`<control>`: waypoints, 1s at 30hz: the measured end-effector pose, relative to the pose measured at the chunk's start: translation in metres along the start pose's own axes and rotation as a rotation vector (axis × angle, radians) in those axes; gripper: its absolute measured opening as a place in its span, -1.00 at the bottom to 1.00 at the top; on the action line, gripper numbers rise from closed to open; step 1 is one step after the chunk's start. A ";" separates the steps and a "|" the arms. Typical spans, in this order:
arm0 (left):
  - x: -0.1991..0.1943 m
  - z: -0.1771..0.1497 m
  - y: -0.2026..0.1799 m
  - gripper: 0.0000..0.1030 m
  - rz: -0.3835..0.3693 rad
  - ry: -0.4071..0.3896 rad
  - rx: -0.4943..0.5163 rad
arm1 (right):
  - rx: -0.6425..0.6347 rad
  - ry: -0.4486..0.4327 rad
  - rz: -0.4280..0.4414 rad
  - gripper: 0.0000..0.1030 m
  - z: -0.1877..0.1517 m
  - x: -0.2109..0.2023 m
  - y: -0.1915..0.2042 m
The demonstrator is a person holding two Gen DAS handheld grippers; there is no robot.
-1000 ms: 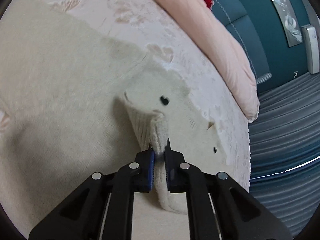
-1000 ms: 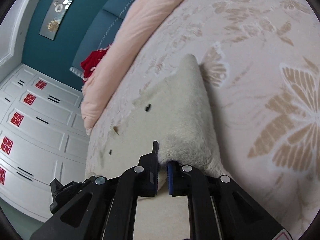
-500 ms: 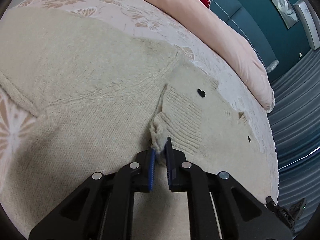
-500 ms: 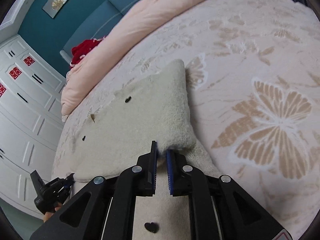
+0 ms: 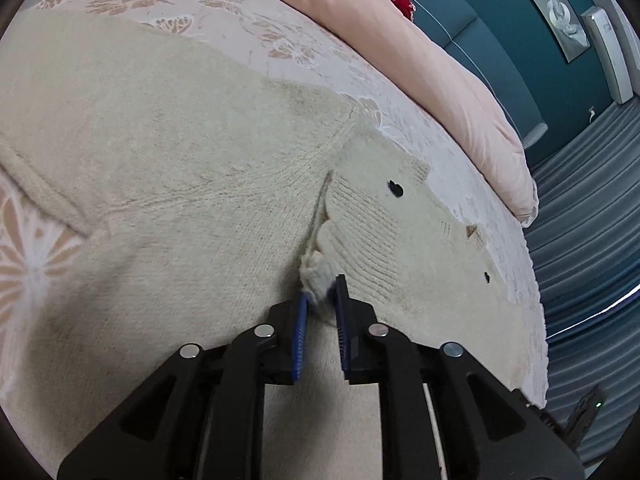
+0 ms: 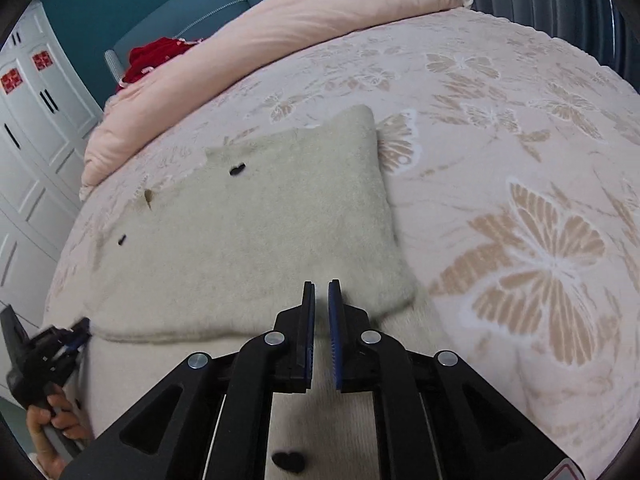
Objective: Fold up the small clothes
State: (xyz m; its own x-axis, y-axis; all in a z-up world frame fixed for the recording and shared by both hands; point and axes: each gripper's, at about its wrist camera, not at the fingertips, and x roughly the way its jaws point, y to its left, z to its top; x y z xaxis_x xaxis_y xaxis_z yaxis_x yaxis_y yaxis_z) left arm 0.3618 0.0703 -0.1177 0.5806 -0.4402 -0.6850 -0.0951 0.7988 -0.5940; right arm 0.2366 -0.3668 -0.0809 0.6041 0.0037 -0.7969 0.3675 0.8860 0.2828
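Observation:
A cream knit cardigan (image 5: 192,168) with small black heart buttons lies on the bed, its upper part folded over the lower part. My left gripper (image 5: 320,296) is shut on a fuzzy tuft of the cardigan's folded edge, low on the knit. In the right wrist view the same cardigan (image 6: 256,240) lies flat with the fold line in front of my right gripper (image 6: 322,296). The right jaws stand a little apart just above the folded edge, with no cloth between them. The other gripper (image 6: 52,356) and the hand holding it show at the lower left.
The bedspread (image 6: 540,240) is pale pink with beige butterfly prints. A rolled pink duvet (image 6: 280,32) lies along the far side, with a red cloth (image 6: 156,56) behind it. White wardrobe doors (image 6: 24,128) stand at the left, and grey curtains (image 5: 580,240) hang past the bed edge.
Both grippers carried the cardigan's edge forward and laid it down over the rest. The right gripper let go of the knit and its jaws parted slightly. The left still pinches the edge.

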 end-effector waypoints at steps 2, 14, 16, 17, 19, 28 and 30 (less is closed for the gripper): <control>-0.031 0.003 0.019 0.11 -0.005 -0.064 -0.057 | 0.020 0.008 0.035 -0.72 -0.023 -0.017 0.001; -0.189 0.116 0.263 0.70 0.338 -0.377 -0.549 | -0.274 -0.076 0.000 0.10 -0.145 -0.055 0.063; -0.192 0.127 0.287 0.69 0.318 -0.383 -0.612 | -0.307 -0.069 -0.008 0.27 -0.147 -0.051 0.067; -0.192 0.131 0.290 0.69 0.317 -0.398 -0.629 | -0.313 -0.070 -0.009 0.28 -0.147 -0.050 0.068; -0.190 0.140 0.288 0.57 0.347 -0.402 -0.603 | -0.311 -0.065 -0.003 0.32 -0.148 -0.049 0.067; -0.205 0.172 0.222 -0.83 0.309 -0.375 -0.326 | -0.320 -0.068 -0.005 0.41 -0.154 -0.046 0.071; -0.216 0.175 0.178 -0.83 0.257 -0.398 -0.234 | -0.314 -0.069 0.003 0.41 -0.155 -0.046 0.070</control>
State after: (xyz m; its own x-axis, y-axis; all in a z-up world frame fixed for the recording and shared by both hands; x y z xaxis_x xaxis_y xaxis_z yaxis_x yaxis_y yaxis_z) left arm 0.3607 0.3789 -0.0017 0.7724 -0.0163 -0.6350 -0.4266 0.7274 -0.5375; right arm 0.1250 -0.2331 -0.1073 0.6556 -0.0150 -0.7549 0.1354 0.9859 0.0980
